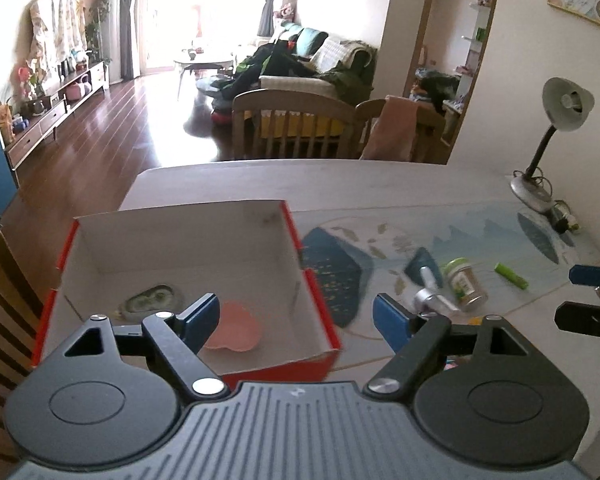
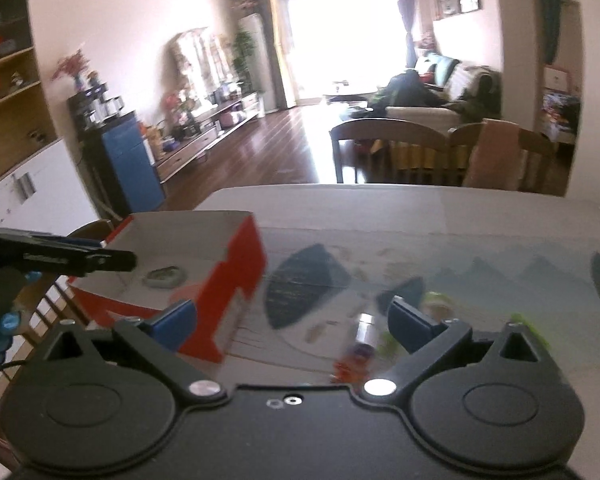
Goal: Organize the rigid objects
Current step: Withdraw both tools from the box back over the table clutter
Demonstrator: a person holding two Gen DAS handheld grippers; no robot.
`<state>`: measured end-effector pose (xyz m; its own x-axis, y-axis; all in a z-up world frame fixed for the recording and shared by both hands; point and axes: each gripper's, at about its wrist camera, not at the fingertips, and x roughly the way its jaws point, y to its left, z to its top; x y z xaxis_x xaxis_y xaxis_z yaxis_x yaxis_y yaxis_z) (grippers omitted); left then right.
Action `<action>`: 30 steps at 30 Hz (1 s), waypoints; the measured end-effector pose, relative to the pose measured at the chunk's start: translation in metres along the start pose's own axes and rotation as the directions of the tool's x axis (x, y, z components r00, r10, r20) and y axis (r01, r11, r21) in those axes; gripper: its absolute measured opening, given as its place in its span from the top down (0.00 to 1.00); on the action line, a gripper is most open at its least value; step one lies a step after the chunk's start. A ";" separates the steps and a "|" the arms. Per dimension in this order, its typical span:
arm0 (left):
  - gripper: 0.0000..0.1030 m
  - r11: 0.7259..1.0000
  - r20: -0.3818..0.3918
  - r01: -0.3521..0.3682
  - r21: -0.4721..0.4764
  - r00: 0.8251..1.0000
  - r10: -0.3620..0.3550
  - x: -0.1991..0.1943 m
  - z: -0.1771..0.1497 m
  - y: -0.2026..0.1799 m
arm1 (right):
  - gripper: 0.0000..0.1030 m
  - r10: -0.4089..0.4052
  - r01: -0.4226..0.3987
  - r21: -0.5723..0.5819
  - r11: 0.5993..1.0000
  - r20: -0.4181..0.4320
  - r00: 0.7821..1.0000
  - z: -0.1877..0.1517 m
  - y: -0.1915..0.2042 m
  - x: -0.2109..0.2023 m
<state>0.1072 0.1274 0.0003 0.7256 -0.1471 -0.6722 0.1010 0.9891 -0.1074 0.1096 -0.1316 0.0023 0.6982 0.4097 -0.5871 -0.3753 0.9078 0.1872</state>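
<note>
A red cardboard box (image 1: 320, 308) with a white inside stands on the table at the left. In it lie a grey-green oval piece (image 1: 152, 298) and a pink heart-shaped dish (image 1: 236, 330). My left gripper (image 1: 296, 318) is open, straddling the box's right wall, with nothing held. On the patterned mat to the right lie a silver metal piece (image 1: 432, 296), a small green-lidded jar (image 1: 466, 284) and a green tube (image 1: 510, 276). My right gripper (image 2: 294, 322) is open and empty, hovering between the box (image 2: 240, 272) and the blurred jar (image 2: 436, 304).
A desk lamp (image 1: 556, 136) with its cable stands at the table's far right. Wooden chairs (image 1: 292, 128) line the far edge, and another chair (image 1: 0, 280) is at the left. A small red-and-purple item (image 2: 352, 364) lies blurred near my right gripper.
</note>
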 end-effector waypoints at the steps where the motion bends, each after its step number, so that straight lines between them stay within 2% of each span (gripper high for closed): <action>1: 0.18 1.000 0.000 0.008 -0.007 1.000 -0.008 0.001 -0.001 -0.005 | 0.01 -0.002 0.002 0.005 1.000 0.004 1.000 -0.004 -0.006 -0.003; 4: 0.17 1.000 0.002 0.023 -0.018 1.000 -0.023 0.005 -0.005 -0.019 | 0.01 -0.029 0.029 -0.004 1.000 0.011 1.000 -0.015 -0.023 -0.011; 7: 0.12 1.000 0.002 0.028 -0.001 1.000 -0.028 0.010 -0.008 -0.036 | 0.01 -0.046 0.046 0.000 0.999 0.005 0.999 -0.021 -0.038 -0.019; 9: 0.11 0.999 0.011 0.047 0.004 0.999 -0.047 0.013 -0.010 -0.046 | 0.01 -0.058 0.058 0.004 0.998 0.000 0.998 -0.025 -0.050 -0.020; 11: 0.00 0.998 0.016 0.061 0.008 0.998 -0.061 0.019 -0.013 -0.056 | 0.01 -0.069 0.069 0.007 0.998 -0.004 0.998 -0.028 -0.060 -0.022; 14: 0.00 0.997 0.028 0.072 0.011 0.997 -0.073 0.027 -0.018 -0.070 | 0.01 -0.083 0.083 0.009 0.996 -0.007 0.996 -0.030 -0.076 -0.023; 24: 0.00 0.999 -0.050 0.050 0.021 0.998 -0.049 0.077 -0.020 -0.117 | 0.01 -0.142 0.143 0.019 0.990 -0.051 0.989 -0.038 -0.143 -0.006; 27: 0.00 0.999 -0.106 0.048 -0.017 0.993 -0.050 0.099 -0.018 -0.129 | 0.01 -0.164 0.165 -0.001 0.986 -0.060 0.985 -0.039 -0.163 0.005; 30: 0.00 0.998 -0.121 0.048 -0.029 0.991 -0.051 0.116 -0.017 -0.141 | 0.01 -0.192 0.191 -0.018 0.981 -0.071 0.979 -0.040 -0.183 0.019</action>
<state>0.1657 -0.0296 -0.0746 0.6319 -0.1979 -0.7493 0.1159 0.9801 -0.1611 0.1672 -0.2939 -0.0744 0.7120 0.2208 -0.6666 -0.2458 0.9676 0.0579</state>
